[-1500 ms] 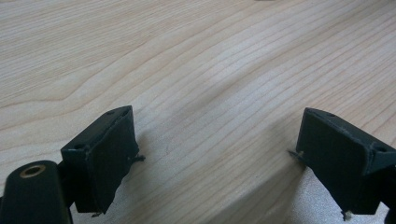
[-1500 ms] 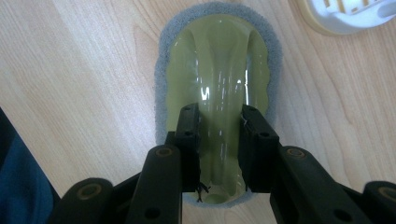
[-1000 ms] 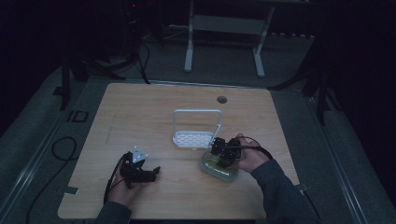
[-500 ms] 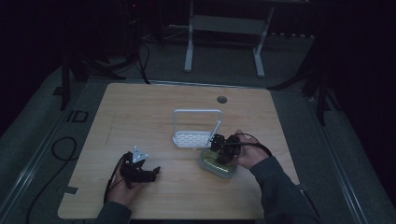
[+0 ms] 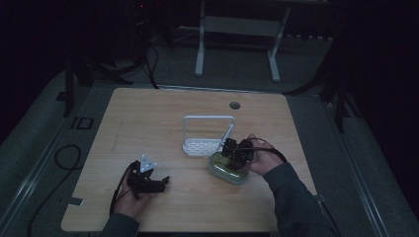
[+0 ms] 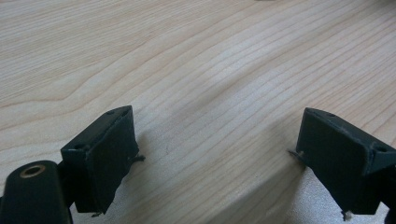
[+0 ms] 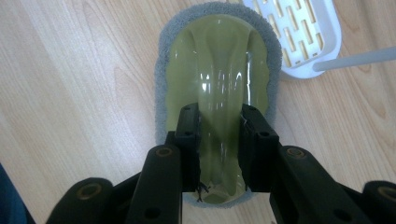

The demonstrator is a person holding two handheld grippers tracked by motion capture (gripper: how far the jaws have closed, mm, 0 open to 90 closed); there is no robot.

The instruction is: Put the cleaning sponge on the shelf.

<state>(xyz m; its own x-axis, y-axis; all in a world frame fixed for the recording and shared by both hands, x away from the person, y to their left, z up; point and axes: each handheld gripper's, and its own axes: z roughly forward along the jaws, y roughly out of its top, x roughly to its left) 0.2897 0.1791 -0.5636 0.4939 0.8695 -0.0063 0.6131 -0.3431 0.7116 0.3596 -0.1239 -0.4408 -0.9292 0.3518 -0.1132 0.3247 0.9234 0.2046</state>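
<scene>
A scrubber with a translucent olive-green handle and a grey pad lies on the wooden table, right of centre. My right gripper points down over it, its two black jaws pressed on either side of the raised green grip ridge. In the high view the right gripper sits on top of the scrubber, held by a hand. My left gripper rests low over bare wood near the front left, jaws wide apart with nothing between them; the high view shows the left gripper in the other hand.
A white slotted holder with a wire frame stands just behind the scrubber, its tray close to the pad's far end. A round cable hole is near the table's back edge. Cables trail off the front left.
The right hand and gripper have shifted slightly over the scrubber. The left gripper has stayed where it was.
</scene>
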